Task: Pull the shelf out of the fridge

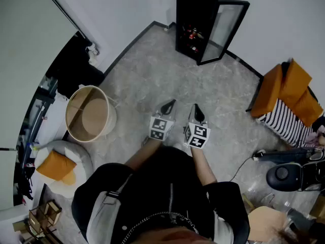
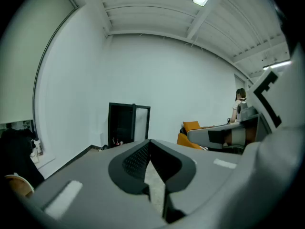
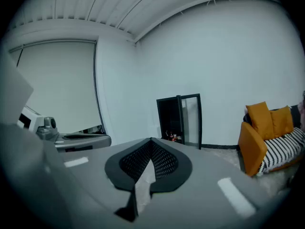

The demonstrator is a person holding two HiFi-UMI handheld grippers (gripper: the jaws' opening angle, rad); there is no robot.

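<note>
Two hand-held grippers, both closed with nothing between the jaws. The left hand-held gripper (image 1: 171, 103) (image 2: 149, 142) and right hand-held gripper (image 1: 196, 108) (image 3: 151, 140) sit side by side in the middle of the head view, near each other but not touching, both tips pointing toward 12 o'clock. The black fridge (image 1: 195, 19) (image 2: 121, 123) (image 3: 169, 118) stands at 12 o'clock against the white wall (image 1: 284, 14), well apart from both grippers. Its glass door (image 1: 228, 27) (image 3: 191, 120) is swung open to the right. The shelf (image 1: 192, 37) is inside the dark fridge, low down, with small red items on it, and its edges are too dark to make out. Bare grey floor (image 1: 152, 70) lies between the grippers and the fridge. A round tan tub (image 1: 90, 113) is at 9 o'clock, upright on the floor. An orange couch (image 1: 284, 88) (image 3: 264, 128) is at 3 o'clock with a striped cloth (image 1: 284, 122) on it. The person's dark sleeves show at 6 o'clock.
</note>
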